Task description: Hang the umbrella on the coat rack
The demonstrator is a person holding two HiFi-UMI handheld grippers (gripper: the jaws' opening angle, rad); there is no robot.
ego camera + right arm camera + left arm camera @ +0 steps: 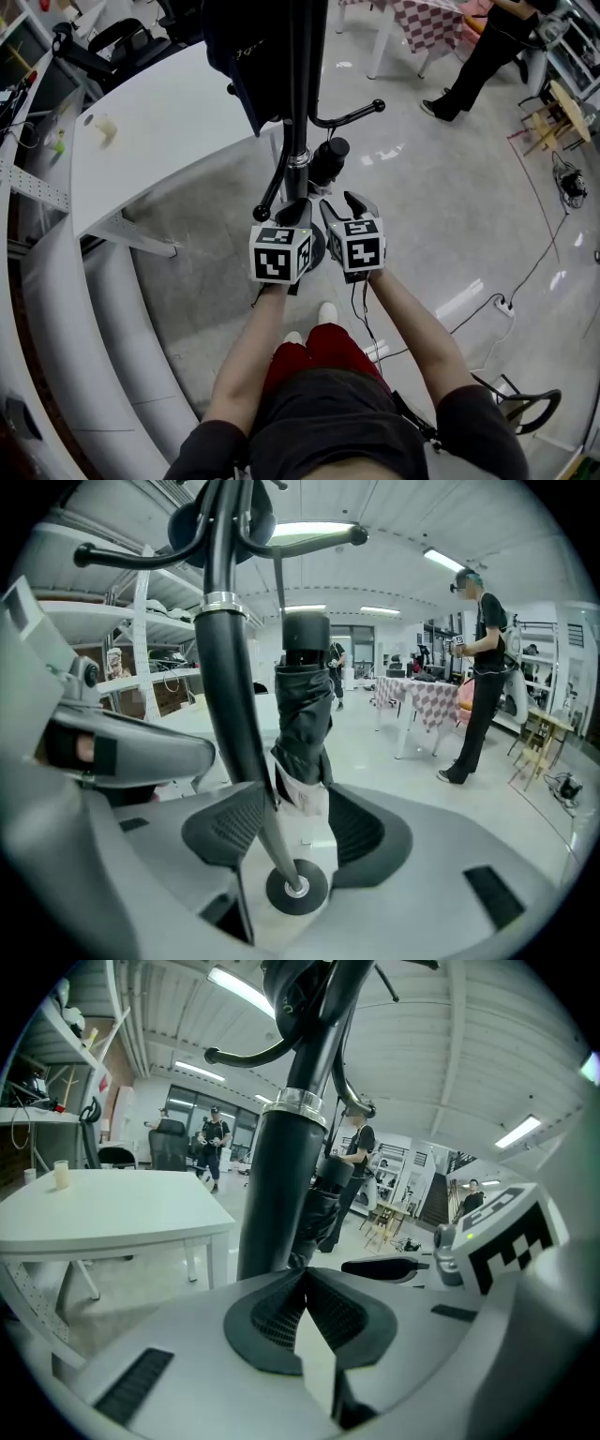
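Observation:
The black coat rack pole point(298, 94) rises just ahead of both grippers. A folded black umbrella point(330, 159) hangs upright beside the pole under a curved hook point(352, 116). In the right gripper view the umbrella point(305, 705) hangs by a thin strap, and its lower end with a white label sits in line with the gap of my right gripper point(298, 797). That gripper is open and its pads stand apart from the umbrella. My left gripper point(305, 1277) is shut on nothing, close in front of the pole point(281, 1185). In the head view the left gripper point(293, 211) and right gripper point(345, 202) are side by side.
A dark coat point(248, 47) hangs from the rack's left side. The rack's round base point(297, 889) lies below my right jaws. A white table point(159, 131) stands to the left. A person point(487, 52) stands at the far right near a checked table point(422, 23). Cables point(525, 281) trail on the floor.

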